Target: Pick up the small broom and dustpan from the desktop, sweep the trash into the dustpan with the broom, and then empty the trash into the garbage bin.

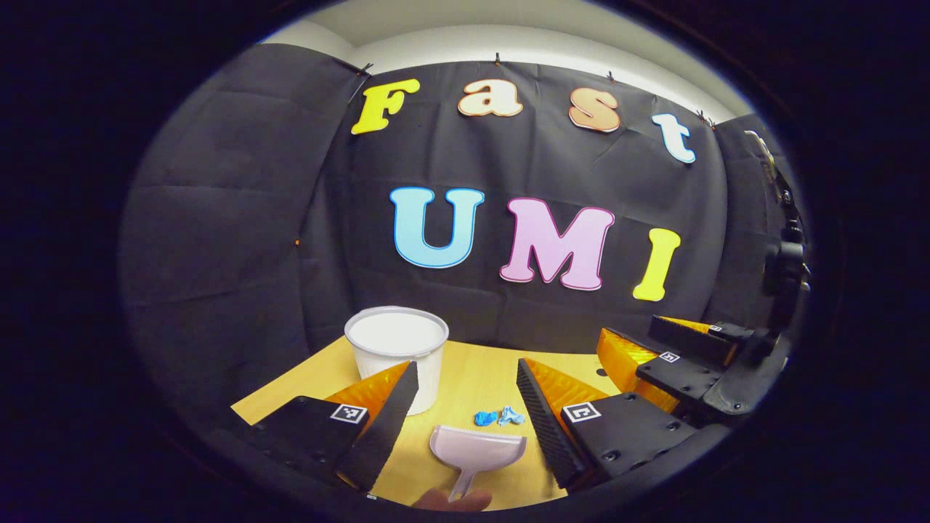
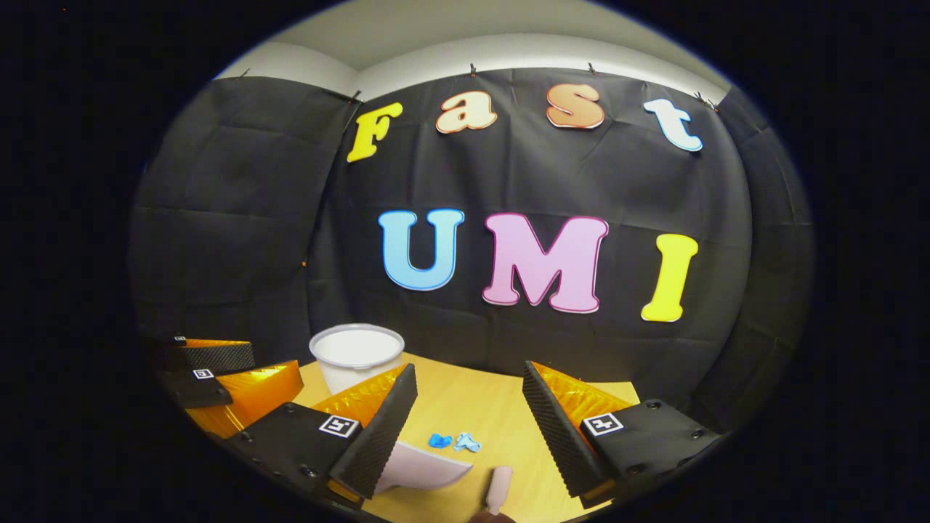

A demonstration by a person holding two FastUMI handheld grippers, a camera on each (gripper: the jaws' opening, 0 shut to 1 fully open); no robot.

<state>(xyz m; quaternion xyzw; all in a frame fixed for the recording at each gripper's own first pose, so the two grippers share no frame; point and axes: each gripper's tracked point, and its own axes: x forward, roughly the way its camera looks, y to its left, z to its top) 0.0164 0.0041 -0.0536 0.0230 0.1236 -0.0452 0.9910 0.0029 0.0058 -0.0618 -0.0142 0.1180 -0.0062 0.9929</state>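
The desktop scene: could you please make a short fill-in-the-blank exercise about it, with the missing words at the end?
1. The crumpled scraps of trash on the wooden desktop are ____ in colour.
2. The white garbage bin stands upright at the back of the desktop, in front of the ____ cloth wall.
3. The pale dustpan lies on the desktop between the fingers of the left claw, whose fingers stand wide ____.
4. The right claw holds ____.

Missing words: blue; black; open; nothing
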